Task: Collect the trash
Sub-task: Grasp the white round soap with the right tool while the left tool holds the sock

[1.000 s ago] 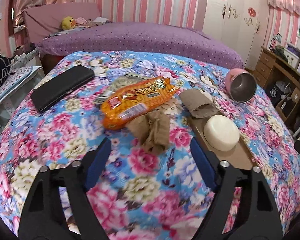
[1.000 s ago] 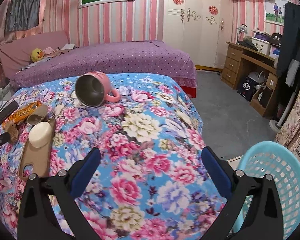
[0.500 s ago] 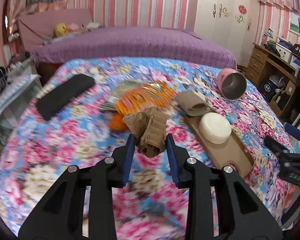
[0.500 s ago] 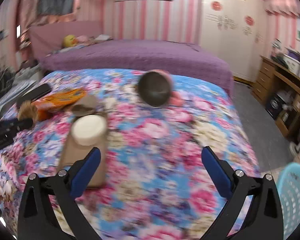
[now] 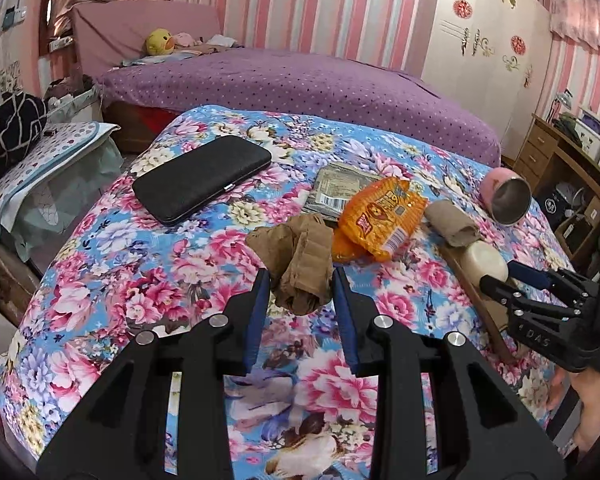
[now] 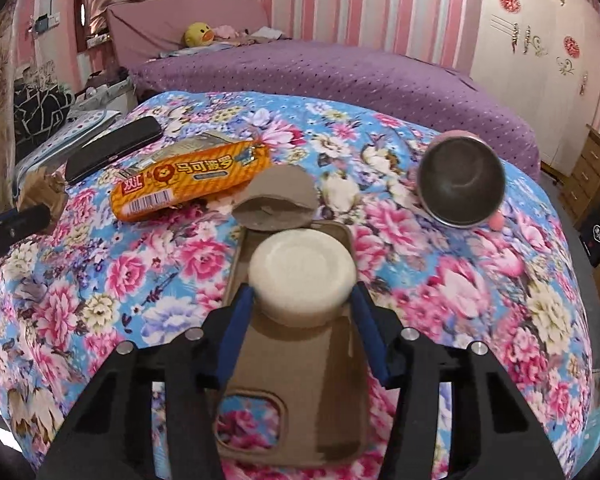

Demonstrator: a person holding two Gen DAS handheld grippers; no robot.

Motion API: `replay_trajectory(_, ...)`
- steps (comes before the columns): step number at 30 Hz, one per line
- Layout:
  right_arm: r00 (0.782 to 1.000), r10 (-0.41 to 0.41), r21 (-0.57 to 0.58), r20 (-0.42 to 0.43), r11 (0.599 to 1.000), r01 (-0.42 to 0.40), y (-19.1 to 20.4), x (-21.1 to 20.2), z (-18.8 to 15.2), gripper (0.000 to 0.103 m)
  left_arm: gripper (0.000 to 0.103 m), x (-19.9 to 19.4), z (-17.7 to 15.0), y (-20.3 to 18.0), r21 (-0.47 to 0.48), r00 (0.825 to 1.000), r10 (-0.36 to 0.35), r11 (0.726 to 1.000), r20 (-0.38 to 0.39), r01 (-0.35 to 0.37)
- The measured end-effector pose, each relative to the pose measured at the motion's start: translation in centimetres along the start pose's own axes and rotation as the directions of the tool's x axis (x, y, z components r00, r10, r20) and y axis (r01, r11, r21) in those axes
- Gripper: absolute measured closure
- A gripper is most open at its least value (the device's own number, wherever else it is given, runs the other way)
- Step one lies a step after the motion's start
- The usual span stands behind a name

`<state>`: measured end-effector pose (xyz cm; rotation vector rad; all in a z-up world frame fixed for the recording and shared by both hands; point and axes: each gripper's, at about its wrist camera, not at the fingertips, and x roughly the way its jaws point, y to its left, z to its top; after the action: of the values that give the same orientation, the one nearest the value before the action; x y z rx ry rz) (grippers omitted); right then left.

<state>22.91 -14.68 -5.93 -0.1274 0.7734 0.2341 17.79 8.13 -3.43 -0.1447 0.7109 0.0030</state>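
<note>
My left gripper (image 5: 300,280) is shut on a crumpled brown paper (image 5: 302,264) and holds it just above the floral cover; it also shows at the left of the right wrist view (image 6: 40,192). My right gripper (image 6: 302,300) has closed around a round cream soap (image 6: 302,270) that sits on a brown board (image 6: 300,400); its pads touch the soap's sides. An orange snack wrapper (image 5: 380,216) (image 6: 192,180), a cardboard tube (image 5: 452,220) (image 6: 276,200) and a flat grey-green packet (image 5: 336,190) lie on the cover.
A black case (image 5: 202,178) lies at the left. A pink steel-lined mug (image 6: 460,182) lies on its side at the right. A purple bed (image 5: 300,80) is behind. A wooden desk (image 5: 560,160) stands at the far right.
My left gripper closed on the brown paper and lifted it a little. My right gripper swung left from the basket side, came over the board and closed around the soap.
</note>
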Motion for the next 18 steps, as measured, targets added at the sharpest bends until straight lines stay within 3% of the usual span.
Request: replay_trajectory(18, 0.998, 0.043, 0.002, -0.054, 0.999, -0.043, -0.1, 3.3, 2.9, 0.043, 0.072, 0.0, 0.4, 0.8, -0.047, 1.000, -0.010, 0.999, 0.011, 0.011)
